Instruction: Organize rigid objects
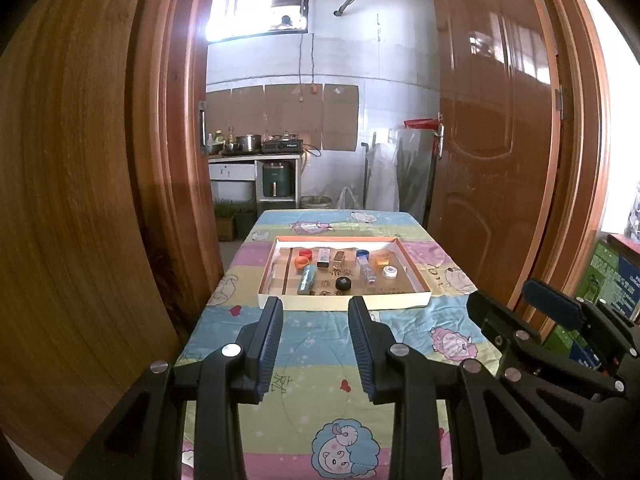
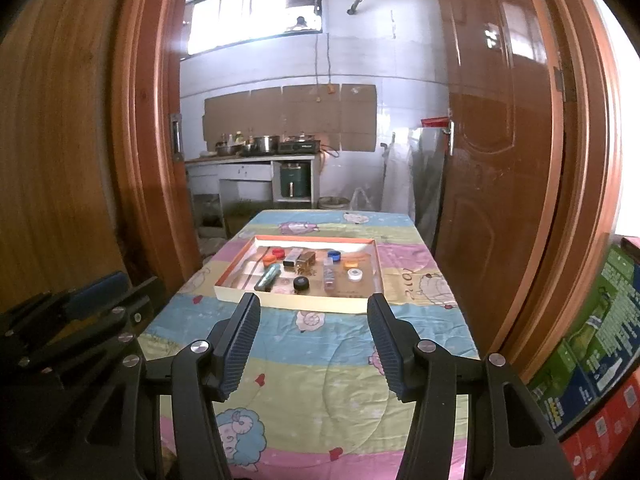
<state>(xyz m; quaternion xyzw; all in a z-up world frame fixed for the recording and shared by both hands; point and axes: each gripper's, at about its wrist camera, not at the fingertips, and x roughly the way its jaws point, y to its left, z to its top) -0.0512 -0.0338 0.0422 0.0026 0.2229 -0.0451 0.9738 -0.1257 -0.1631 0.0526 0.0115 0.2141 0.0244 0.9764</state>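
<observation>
Wide wooden door panels (image 1: 80,200) frame both views, and between them runs a table under a pastel cartoon-sheep quilt (image 1: 320,344), striped in blue, yellow and pink. On its far half sits the shallow cardboard tray (image 1: 418,276) with the orange-edged rim, and that is where all the small rigid pieces are. The left gripper (image 1: 316,320) hovers over the near part of the quilt, jaws apart with nothing between them, short of the tray's front wall. The right gripper (image 2: 314,316) hangs alongside, jaws spread wider, also empty, tips lined up just before the tray. Inside the tray, on the left side lies a teal tube-shaped case (image 1: 307,280), angled lengthwise. Behind it stand a silver box (image 1: 324,258) and a gold box (image 1: 339,258), close side by side. To the right lies a clear little bottle with a blue cap (image 1: 366,268). Near the front middle sits a black round cap (image 1: 343,283). At the back left are a red cap (image 1: 306,254) and an orange cap (image 1: 301,263), near each other. Far right, a white round lid (image 1: 389,272) rests apart from the rest, with an amber block (image 1: 382,258) just behind it.
</observation>
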